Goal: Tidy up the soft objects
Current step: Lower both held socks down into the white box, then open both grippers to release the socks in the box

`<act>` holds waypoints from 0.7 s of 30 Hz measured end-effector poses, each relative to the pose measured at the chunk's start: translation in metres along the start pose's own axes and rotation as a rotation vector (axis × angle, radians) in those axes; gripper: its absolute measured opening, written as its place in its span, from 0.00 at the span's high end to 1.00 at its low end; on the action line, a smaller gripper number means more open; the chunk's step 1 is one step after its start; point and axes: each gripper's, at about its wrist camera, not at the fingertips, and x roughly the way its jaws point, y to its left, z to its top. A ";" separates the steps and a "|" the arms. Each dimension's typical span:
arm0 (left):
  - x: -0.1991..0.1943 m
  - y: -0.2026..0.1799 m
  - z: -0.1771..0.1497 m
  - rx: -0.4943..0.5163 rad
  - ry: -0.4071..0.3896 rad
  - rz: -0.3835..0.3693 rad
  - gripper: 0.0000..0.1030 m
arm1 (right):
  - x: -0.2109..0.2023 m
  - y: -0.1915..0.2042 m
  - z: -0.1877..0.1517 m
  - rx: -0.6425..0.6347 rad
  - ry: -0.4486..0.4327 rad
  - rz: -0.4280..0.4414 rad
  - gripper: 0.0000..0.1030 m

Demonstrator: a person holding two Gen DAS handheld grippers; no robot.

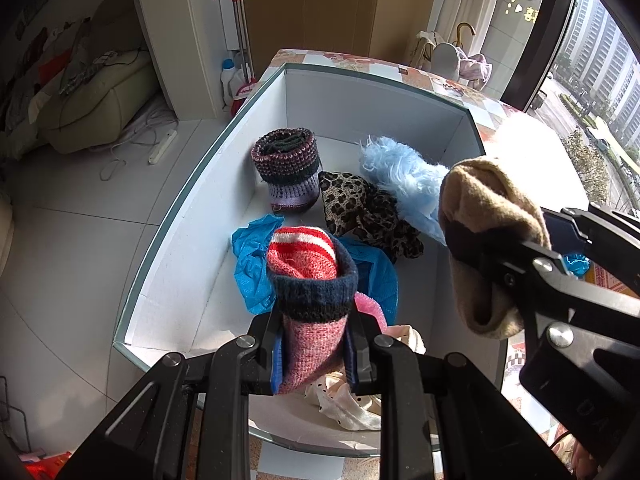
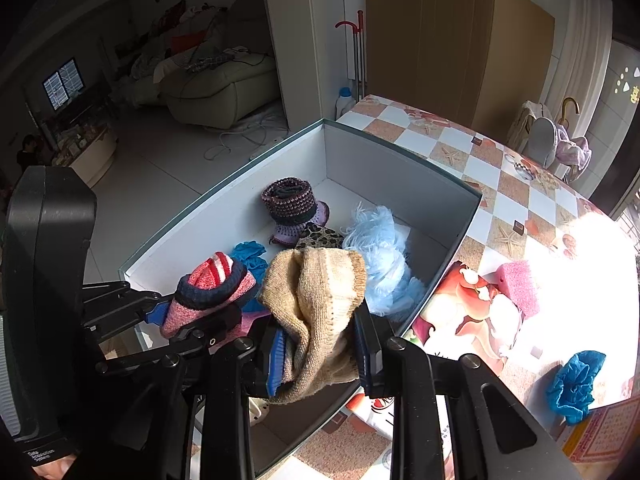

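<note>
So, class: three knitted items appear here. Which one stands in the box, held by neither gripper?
The dark purple-and-lilac knit, standing on the box floor. The red-striped knit is clamped in the left gripper, the tan knit in the right gripper.

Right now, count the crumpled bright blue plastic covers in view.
2. One crumpled bright blue plastic cover lies inside the white box; the other sits outside on the checkered tablecloth. More may hide under clothes.
</note>
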 end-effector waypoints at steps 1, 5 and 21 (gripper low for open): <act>0.000 0.000 0.001 0.002 0.001 0.000 0.76 | 0.000 0.001 0.001 -0.003 0.002 0.000 0.72; 0.002 -0.001 0.003 0.003 0.004 0.000 0.76 | 0.002 0.001 0.004 -0.011 0.006 -0.003 0.72; 0.008 -0.002 0.009 0.012 0.010 -0.001 0.76 | 0.010 -0.007 0.011 0.004 0.014 -0.003 0.72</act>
